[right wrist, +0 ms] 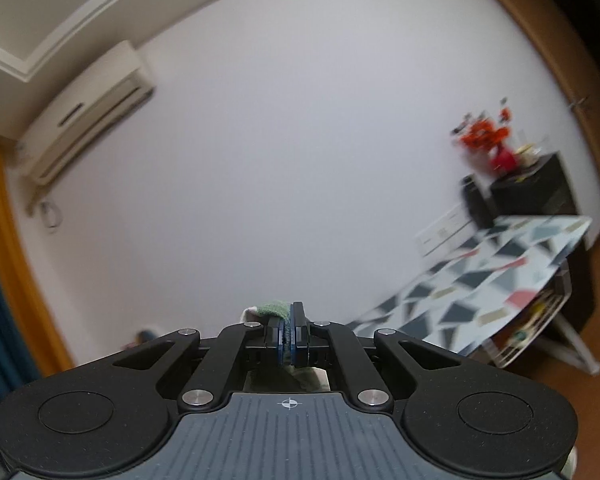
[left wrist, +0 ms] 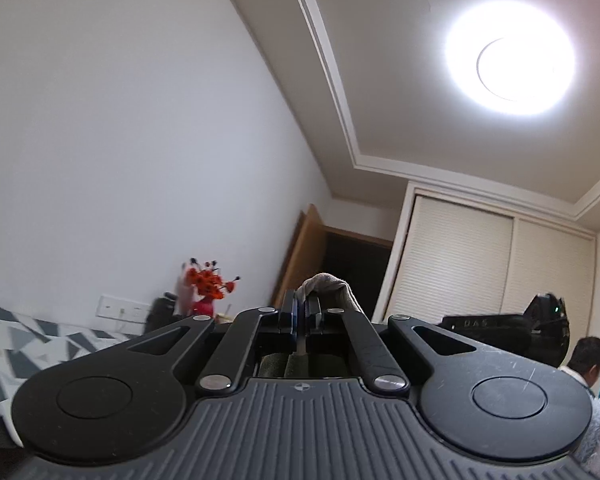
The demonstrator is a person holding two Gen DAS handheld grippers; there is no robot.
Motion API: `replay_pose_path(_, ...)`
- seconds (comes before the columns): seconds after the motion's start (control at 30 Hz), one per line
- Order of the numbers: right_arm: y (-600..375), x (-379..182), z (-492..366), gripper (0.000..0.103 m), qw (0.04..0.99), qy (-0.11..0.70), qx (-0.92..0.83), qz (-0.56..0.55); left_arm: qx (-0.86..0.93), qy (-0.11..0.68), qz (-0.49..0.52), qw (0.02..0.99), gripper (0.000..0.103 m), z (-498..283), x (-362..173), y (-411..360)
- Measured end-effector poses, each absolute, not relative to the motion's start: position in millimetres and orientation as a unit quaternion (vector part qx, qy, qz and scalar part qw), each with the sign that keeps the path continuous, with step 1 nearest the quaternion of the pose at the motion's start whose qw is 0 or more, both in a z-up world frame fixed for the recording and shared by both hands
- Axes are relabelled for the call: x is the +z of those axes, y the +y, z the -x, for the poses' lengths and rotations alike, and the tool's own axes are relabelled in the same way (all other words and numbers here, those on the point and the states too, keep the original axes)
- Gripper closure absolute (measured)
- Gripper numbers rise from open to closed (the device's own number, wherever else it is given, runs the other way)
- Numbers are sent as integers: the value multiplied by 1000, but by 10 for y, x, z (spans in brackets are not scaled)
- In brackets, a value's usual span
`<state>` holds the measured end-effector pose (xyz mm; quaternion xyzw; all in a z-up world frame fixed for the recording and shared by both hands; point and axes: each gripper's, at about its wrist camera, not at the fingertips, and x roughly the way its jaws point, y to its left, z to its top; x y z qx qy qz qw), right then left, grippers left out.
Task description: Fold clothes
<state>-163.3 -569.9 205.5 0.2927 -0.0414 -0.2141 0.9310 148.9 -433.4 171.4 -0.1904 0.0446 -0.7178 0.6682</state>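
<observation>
Both grippers point up toward the wall and ceiling, lifted above the table. My left gripper [left wrist: 301, 312] is shut on a fold of grey-beige cloth [left wrist: 332, 286] that bulges over its fingertips. My right gripper [right wrist: 287, 326] is shut on a green and white edge of cloth [right wrist: 274, 308] that sticks out to the left of its fingertips. The rest of the garment hangs below both cameras and is hidden.
A table with a geometric patterned cover [right wrist: 500, 272] lies low right in the right wrist view and low left in the left wrist view [left wrist: 16, 340]. A dark cabinet [right wrist: 536, 188] holds a red vase with orange flowers [right wrist: 488, 140]. A seated person [left wrist: 588, 360] is at far right.
</observation>
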Motion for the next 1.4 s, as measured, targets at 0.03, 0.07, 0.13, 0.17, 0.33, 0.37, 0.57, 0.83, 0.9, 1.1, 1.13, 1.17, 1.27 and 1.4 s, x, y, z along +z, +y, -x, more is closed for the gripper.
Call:
replay_pose_path(0.03, -5821, 2043, 1619, 100, 928, -44, -222, -297, -721, 40, 190, 666, 100, -1553, 1738, -4433)
replay_pose_path(0.07, -5940, 2033, 1594, 100, 924, -48, -228, -304, -723, 35, 190, 663, 100, -1616, 1761, -4532)
replay_pose_path(0.13, -6177, 2011, 1543, 100, 916, -54, -240, -316, -727, 28, 191, 659, 100, -1724, 1797, -4741)
replay_pose_path(0.17, -6279, 2007, 1513, 100, 913, -56, -247, -319, -729, 28, 193, 656, 100, -1800, 1804, -4821)
replay_pose_path(0.33, -6709, 1942, 1323, 100, 902, -69, -266, -333, -727, 23, 200, 656, 100, -2119, 1763, -5178)
replay_pose_path(0.37, -6774, 1921, 1269, 100, 901, -69, -266, -335, -726, 24, 199, 658, 100, -2159, 1752, -5227)
replay_pose_path(0.57, -7110, 1761, 852, 100, 903, -65, -246, -346, -720, 32, 170, 672, 100, -2329, 1655, -5480)
replay_pose_path(0.83, -7482, 1608, 477, 100, 904, -63, -229, -355, -707, 60, 158, 687, 100, -2512, 1612, -5840)
replay_pose_path(0.9, -7594, 1583, 424, 100, 904, -63, -227, -357, -706, 64, 155, 689, 100, -2536, 1614, -5941)
replay_pose_path(1.1, -8033, 1520, 206, 100, 907, -55, -205, -364, -694, 67, 146, 701, 100, -2517, 1635, -6225)
replay_pose_path(1.13, -8139, 1508, 170, 100, 908, -54, -199, -365, -690, 66, 145, 706, 100, -2512, 1635, -6290)
replay_pose_path(1.17, -8251, 1498, 137, 100, 909, -52, -193, -366, -685, 64, 145, 711, 100, -2506, 1635, -6355)
replay_pose_path(1.27, -8605, 1474, 37, 100, 913, -48, -173, -368, -668, 59, 144, 728, 100, -2478, 1656, -6574)
replay_pose_path(1.4, -9241, 1567, -117, 100, 921, -32, -136, -365, -628, 32, 141, 764, 100, -2372, 1777, -6917)
